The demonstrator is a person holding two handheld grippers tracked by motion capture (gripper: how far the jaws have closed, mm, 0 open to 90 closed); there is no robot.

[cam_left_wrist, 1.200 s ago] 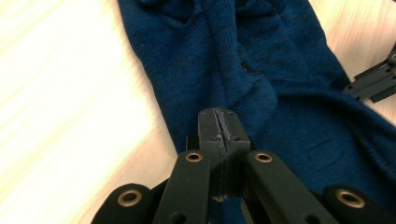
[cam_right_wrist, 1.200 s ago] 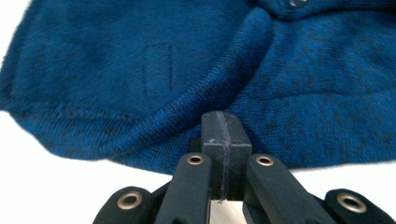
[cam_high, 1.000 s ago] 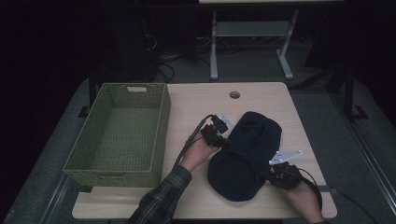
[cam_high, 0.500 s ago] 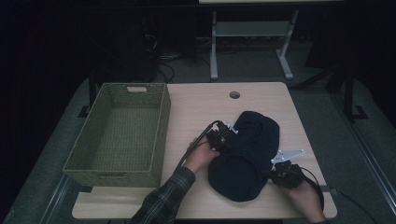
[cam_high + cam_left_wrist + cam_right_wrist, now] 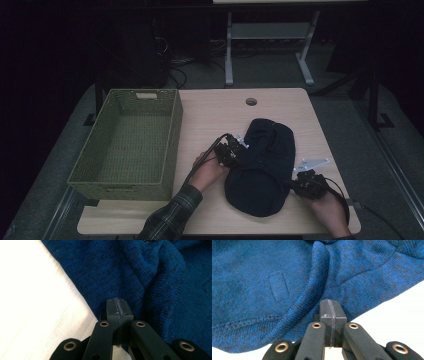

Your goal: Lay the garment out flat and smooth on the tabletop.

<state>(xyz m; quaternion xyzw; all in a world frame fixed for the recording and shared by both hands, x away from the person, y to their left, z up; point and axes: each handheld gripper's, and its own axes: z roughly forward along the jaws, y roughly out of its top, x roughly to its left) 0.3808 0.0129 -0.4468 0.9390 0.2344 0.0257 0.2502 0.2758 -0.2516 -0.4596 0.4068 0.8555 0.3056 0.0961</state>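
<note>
Knitwear first: dark blue knitted garment, bunched into a long oval heap, lies on the light wooden table, right of centre, w/ its near end close to the front edge. Left tongs sit at the heap's left edge approx. mid-length; left gripper view shows the jaws pressed fully together, tips right at the knit's border where cloth meets bare tabletop. Can't tell if any fabric is pinched between them. Right tongs sit at the heap's right side nr the front; right gripper view shows jaws likewise closed tight, tips against a ribbed hem of the knit, pinch not discernible. Green woven rectangular basket stands on the table's left part, well apart from the garment.
</note>
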